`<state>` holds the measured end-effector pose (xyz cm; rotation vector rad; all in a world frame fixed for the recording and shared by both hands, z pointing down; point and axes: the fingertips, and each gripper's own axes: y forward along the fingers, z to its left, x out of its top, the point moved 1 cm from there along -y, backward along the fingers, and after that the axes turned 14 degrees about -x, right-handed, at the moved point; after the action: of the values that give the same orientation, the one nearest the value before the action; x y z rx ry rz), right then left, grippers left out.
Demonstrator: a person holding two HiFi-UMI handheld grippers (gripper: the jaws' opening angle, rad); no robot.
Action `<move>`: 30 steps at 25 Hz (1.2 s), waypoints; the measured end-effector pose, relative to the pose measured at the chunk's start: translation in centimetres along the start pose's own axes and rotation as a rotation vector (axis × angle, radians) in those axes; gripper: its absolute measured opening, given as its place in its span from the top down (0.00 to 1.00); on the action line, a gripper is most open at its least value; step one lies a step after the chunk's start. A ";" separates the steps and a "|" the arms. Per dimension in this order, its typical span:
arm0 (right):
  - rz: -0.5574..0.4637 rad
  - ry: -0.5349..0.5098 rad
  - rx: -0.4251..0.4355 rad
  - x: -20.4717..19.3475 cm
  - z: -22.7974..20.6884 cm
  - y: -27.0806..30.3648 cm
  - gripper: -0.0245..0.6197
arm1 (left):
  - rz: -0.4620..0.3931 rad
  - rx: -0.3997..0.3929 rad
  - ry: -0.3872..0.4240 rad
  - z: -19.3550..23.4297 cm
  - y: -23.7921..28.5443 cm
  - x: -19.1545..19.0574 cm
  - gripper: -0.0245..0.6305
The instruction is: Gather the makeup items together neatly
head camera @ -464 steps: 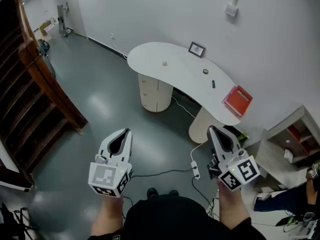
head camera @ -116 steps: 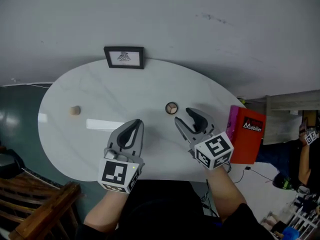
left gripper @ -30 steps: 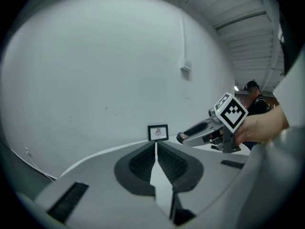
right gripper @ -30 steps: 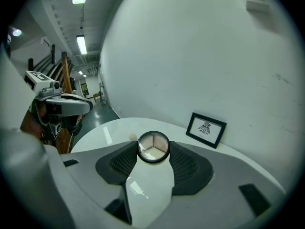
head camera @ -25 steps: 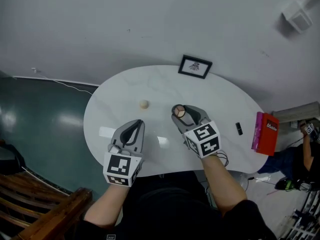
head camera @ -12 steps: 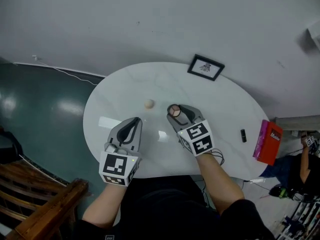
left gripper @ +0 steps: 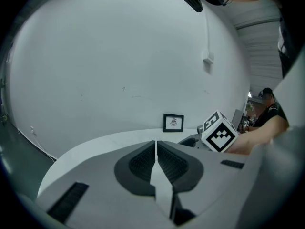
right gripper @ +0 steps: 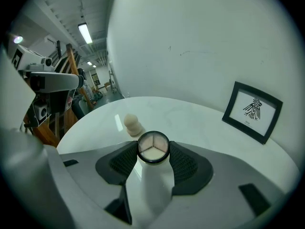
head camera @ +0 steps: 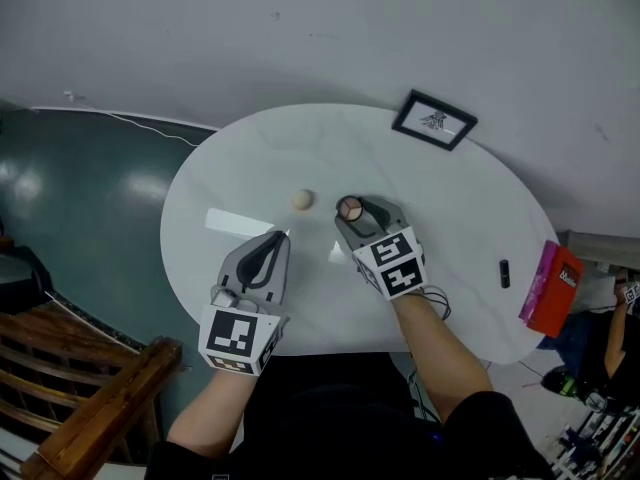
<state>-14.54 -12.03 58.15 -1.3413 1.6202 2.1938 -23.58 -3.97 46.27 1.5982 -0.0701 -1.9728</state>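
A round black-rimmed compact [head camera: 349, 209] with three powder shades sits between the jaws of my right gripper [head camera: 352, 213], which is shut on it just above the white oval table [head camera: 250, 158]. In the right gripper view the compact [right gripper: 153, 147] faces the camera, pinched by both pads. A beige makeup sponge [head camera: 302, 200] stands on the table a little left of the compact, and it shows in the right gripper view [right gripper: 132, 123] too. A small black tube [head camera: 504, 273] lies far right. My left gripper [head camera: 280, 236] is shut and empty, its pads pressed together [left gripper: 156, 144].
A framed picture [head camera: 434, 120] leans against the wall at the table's back. A red book [head camera: 551, 288] lies at the table's right end. A wooden railing [head camera: 90, 418] stands at lower left. Another person [head camera: 610, 318] is at the far right.
Both grippers have sunk toward the tabletop. My right gripper has carried the compact closer to the beige sponge. The left gripper stays shut.
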 end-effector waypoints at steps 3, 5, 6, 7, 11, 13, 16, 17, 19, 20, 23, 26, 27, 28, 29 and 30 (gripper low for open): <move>0.013 -0.011 -0.005 -0.8 0.0 1.1 0.62 | 0.011 -0.002 -0.005 0.0 0.6 -0.6 0.93; 0.025 -0.014 -0.009 -1.4 0.0 1.7 0.62 | 0.017 -0.003 -0.011 -0.1 0.9 -1.0 0.93; 0.030 -0.013 -0.008 -1.6 -0.1 2.0 0.62 | 0.019 -0.002 -0.015 -0.1 1.0 -1.2 0.93; 0.033 -0.013 -0.008 -1.7 -0.1 2.3 0.62 | 0.022 -0.001 -0.018 0.0 1.0 -1.4 0.93; 0.045 -0.019 -0.009 -1.8 0.0 3.0 0.62 | 0.034 0.005 -0.029 0.0 0.8 -2.0 0.93; 0.046 -0.023 -0.013 -1.7 0.0 3.2 0.62 | 0.035 0.008 -0.035 0.1 0.8 -2.2 0.93; 0.046 -0.026 -0.026 -1.6 0.0 3.4 0.62 | 0.034 0.009 -0.037 0.1 0.6 -2.2 0.93; 0.047 -0.024 -0.030 -1.6 0.1 3.4 0.62 | 0.032 0.009 -0.036 0.1 0.6 -2.2 0.93; 0.046 -0.020 -0.034 -1.6 0.1 3.3 0.62 | 0.026 0.007 -0.037 0.2 0.5 -2.0 0.93; 0.043 -0.018 -0.035 -1.6 0.2 3.2 0.62 | 0.023 0.007 -0.038 0.2 0.5 -1.9 0.93; 0.025 -0.011 -0.045 -1.2 -0.1 2.8 0.62 | 0.012 0.003 -0.041 0.2 0.3 -1.6 0.93; 0.003 0.001 -0.060 -0.4 -0.7 1.9 0.62 | -0.002 -0.004 -0.034 0.0 0.0 -0.9 0.93; -0.004 0.006 -0.067 0.0 -0.9 1.4 0.62 | -0.007 -0.007 -0.029 -0.1 -0.2 -0.6 0.93; -0.013 0.011 -0.075 0.4 -1.1 0.8 0.62 | -0.013 -0.012 -0.025 -0.2 -0.4 -0.3 0.93; -0.023 0.017 -0.086 0.9 -1.4 0.1 0.62 | -0.020 -0.016 -0.019 -0.3 -0.7 0.1 0.93; -0.034 0.024 -0.098 1.4 -1.6 -0.6 0.62 | -0.028 -0.021 -0.013 -0.4 -1.0 0.5 0.93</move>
<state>-14.10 -13.62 56.67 -1.4143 1.5039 2.2735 -23.66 -3.27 45.30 1.5813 -0.0321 -1.9980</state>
